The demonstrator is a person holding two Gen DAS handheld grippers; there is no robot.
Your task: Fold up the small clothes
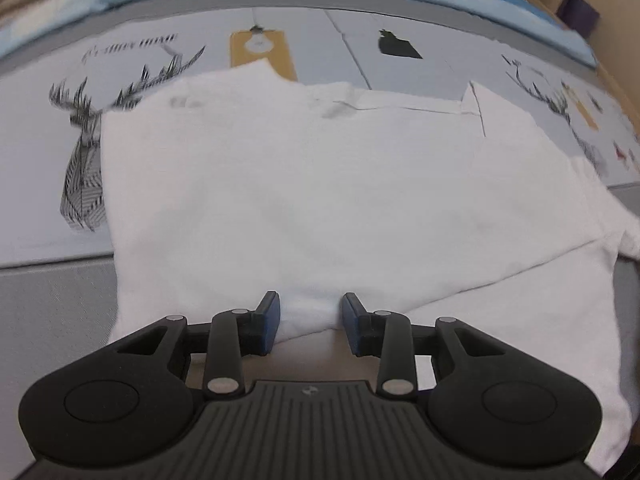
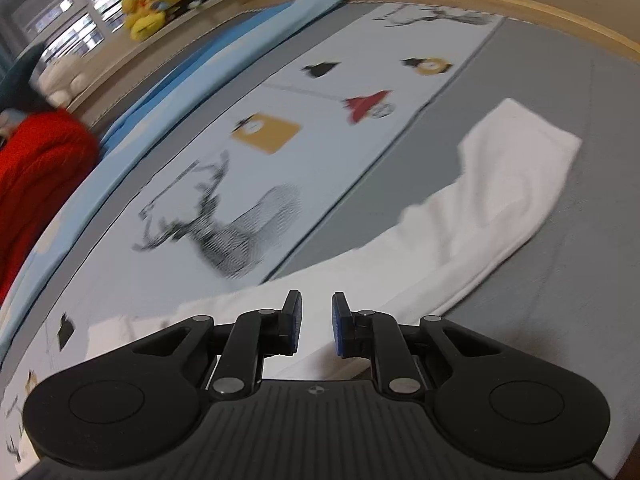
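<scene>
Left tool (image 1: 311, 320) half open astride white shirt (image 1: 320, 184) hem, gripping nothing. Right tool (image 2: 317, 324) narrowly open above sleeve (image 2: 508, 176); red garment (image 2: 36, 184) far left only there.

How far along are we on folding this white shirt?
Early. The white shirt lies spread on the printed mat, with one flap near the collar seemingly turned in. Left gripper is open at its near hem; right gripper is open above it. The sleeve remains extended; main folds remain.

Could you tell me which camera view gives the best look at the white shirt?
The left wrist view: the white shirt fills it, spread flat on the mat. The right wrist view shows only a blurred sleeve.
</scene>
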